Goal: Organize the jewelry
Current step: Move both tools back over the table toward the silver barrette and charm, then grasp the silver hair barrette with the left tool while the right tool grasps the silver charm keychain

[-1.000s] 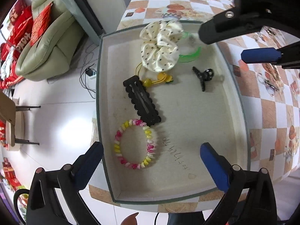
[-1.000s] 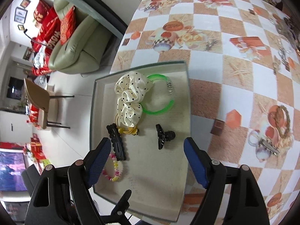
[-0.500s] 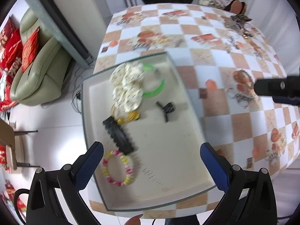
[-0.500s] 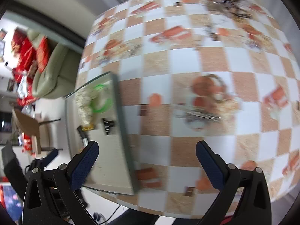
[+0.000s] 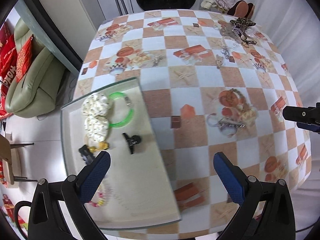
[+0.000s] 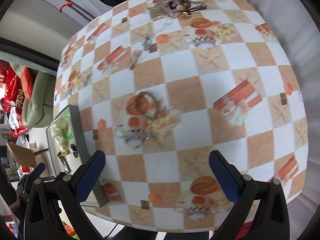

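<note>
We see the table [image 5: 190,76] first, its checked orange-and-white cloth filling both views. On its left edge lies a shallow glass-rimmed tray [image 5: 140,180], and the tray's near left corner juts out past the table edge over the pale floor. A green sofa [image 5: 34,82] with red cushions stands off beyond the table's left side.

Inside the tray, at its far end, a cream polka-dot scrunchie [image 5: 96,116] overlaps a green bangle [image 5: 128,116]. Just nearer, toward the tray's right rim, sits a small black claw clip [image 5: 132,140]. A yellow hair tie [image 5: 100,147] touches the scrunchie's near edge, and a black hair clip [image 5: 86,154] beside it is partly hidden by the left gripper's finger. A pink-and-yellow beaded bracelet [image 5: 98,200] lies near the tray's near left corner (too blurred for us to say more).

At the table's far right corner a loose heap of jewelry [image 5: 238,34] waits — a leopard-print bow among chains and clips — well apart from the tray. A metal hair clip [image 6: 136,135] rests on the cloth mid-table, blurred in the right wrist view.

The left gripper [image 5: 162,172] hangs over the tray's right rim, fingers spread wide and holding nothing. The right gripper [image 6: 157,172] hovers above bare cloth, likewise spread — empty.
</note>
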A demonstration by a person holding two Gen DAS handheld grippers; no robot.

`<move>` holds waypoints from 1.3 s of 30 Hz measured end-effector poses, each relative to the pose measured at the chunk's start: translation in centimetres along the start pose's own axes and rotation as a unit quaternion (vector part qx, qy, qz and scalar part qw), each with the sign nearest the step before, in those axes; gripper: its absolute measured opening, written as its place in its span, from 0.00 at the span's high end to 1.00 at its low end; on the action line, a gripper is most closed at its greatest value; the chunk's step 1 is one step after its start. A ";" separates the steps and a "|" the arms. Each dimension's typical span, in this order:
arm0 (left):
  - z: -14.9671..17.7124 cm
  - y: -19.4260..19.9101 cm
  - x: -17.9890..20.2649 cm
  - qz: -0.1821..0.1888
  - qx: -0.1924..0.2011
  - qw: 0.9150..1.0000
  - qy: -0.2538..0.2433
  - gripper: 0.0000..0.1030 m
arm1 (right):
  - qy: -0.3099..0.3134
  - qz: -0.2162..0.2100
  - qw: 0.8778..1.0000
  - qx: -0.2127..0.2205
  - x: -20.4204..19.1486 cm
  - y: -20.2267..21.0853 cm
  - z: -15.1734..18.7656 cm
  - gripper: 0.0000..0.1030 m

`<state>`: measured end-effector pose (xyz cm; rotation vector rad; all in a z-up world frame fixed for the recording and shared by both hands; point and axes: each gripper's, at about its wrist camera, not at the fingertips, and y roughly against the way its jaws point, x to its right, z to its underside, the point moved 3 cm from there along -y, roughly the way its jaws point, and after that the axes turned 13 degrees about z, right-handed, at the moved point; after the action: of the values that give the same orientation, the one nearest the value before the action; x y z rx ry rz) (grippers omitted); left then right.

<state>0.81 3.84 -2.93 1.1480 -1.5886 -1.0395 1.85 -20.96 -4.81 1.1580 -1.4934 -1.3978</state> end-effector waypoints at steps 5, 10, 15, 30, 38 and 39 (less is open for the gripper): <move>-1.2 -1.2 2.1 0.015 -0.009 1.000 0.017 0.00 | 0.005 -0.001 1.000 0.001 1.6 0.2 -2.5 0.00; -2.0 -2.1 3.7 0.019 -0.015 0.999 0.026 0.00 | 0.017 -0.001 1.000 0.006 2.0 0.3 -4.8 0.00; -2.3 -3.7 4.4 0.029 -0.029 0.998 0.053 0.00 | 0.029 -0.001 0.999 0.016 1.7 0.1 -7.4 0.00; -2.4 -9.8 6.2 0.051 -0.053 0.984 0.160 0.05 | 0.079 0.006 0.996 0.029 -0.3 -3.2 -12.9 0.11; -1.9 -12.0 5.6 0.037 -0.047 0.975 0.215 0.12 | 0.099 0.005 0.995 0.029 -2.1 -6.3 -15.4 0.26; -1.8 -12.2 5.5 0.036 -0.047 0.974 0.221 0.12 | 0.101 0.007 0.994 0.028 -2.2 -6.7 -15.6 0.26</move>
<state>4.26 -4.42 -13.05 1.1539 -1.2065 -0.7391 18.08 -23.30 -9.80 1.2818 -1.4023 -1.1978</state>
